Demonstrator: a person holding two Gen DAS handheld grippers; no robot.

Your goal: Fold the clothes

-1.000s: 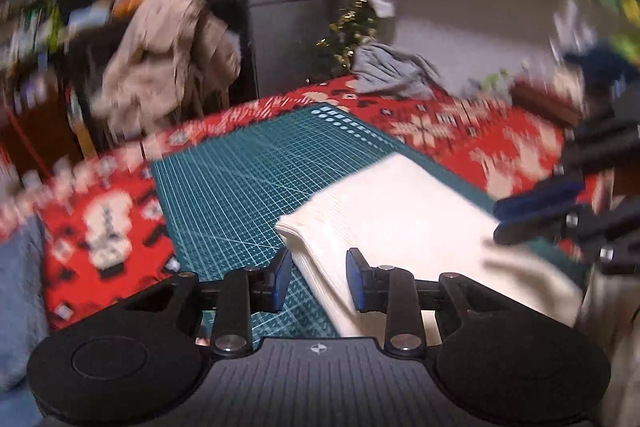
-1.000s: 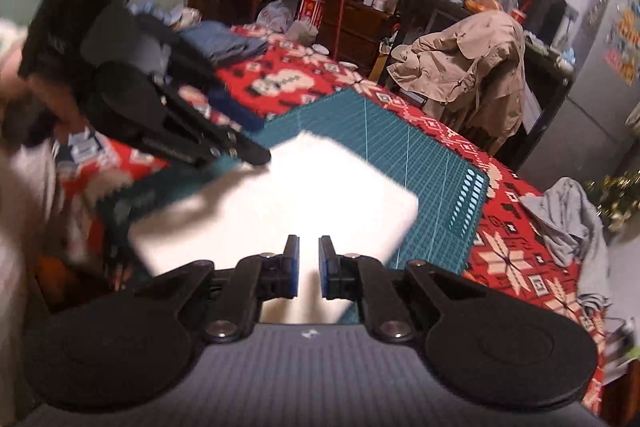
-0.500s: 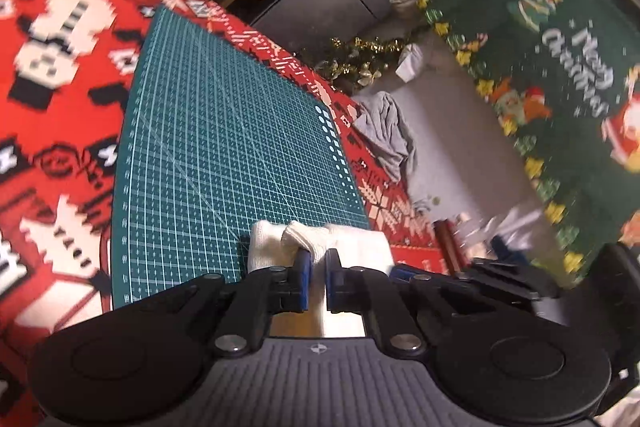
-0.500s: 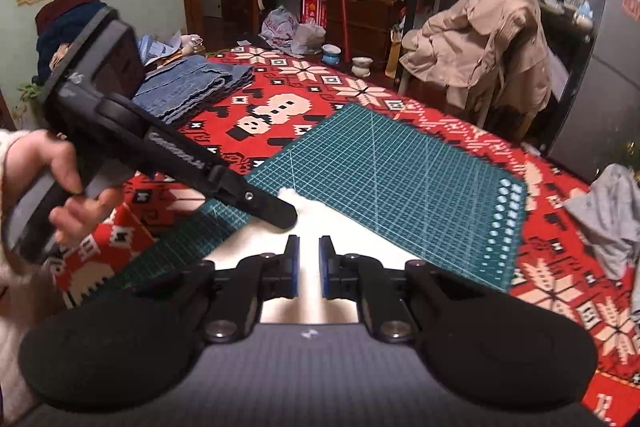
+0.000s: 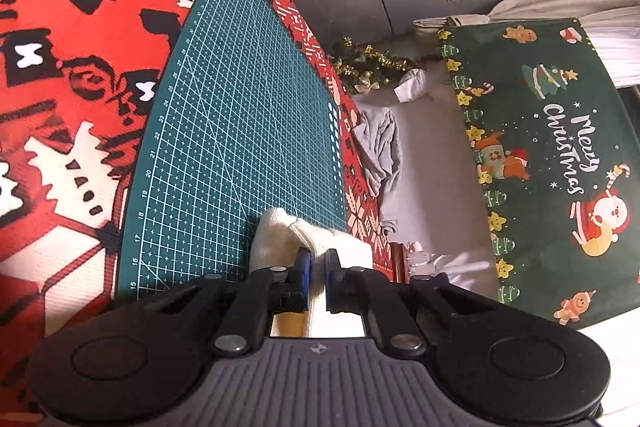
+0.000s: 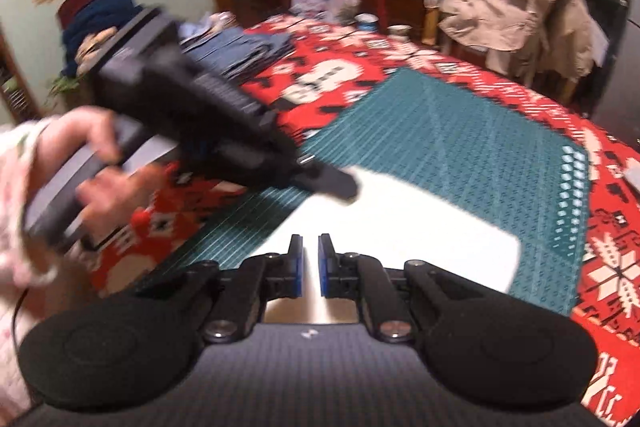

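Observation:
A folded cream-white garment (image 6: 420,227) lies on the green cutting mat (image 6: 460,131). In the left wrist view my left gripper (image 5: 316,259) is shut on a bunched corner of the garment (image 5: 280,231), with cloth pinched between the blue pads. In the right wrist view my right gripper (image 6: 309,251) sits over the garment's near edge with its jaws nearly closed; the frames do not show whether cloth is between them. The left gripper (image 6: 332,183) also shows there, blurred, its tip at the garment's left corner.
The mat (image 5: 240,131) lies on a red patterned blanket (image 5: 80,67). A grey garment (image 5: 380,147) hangs at the blanket's far edge. Folded blue clothes (image 6: 240,47) lie at the far left. A chair draped with a beige coat (image 6: 520,3) stands behind.
My left gripper closed on the garment's corner and tilted down over the mat. The right gripper stayed nearly closed at the garment's near edge. The left hand is moving, blurred.

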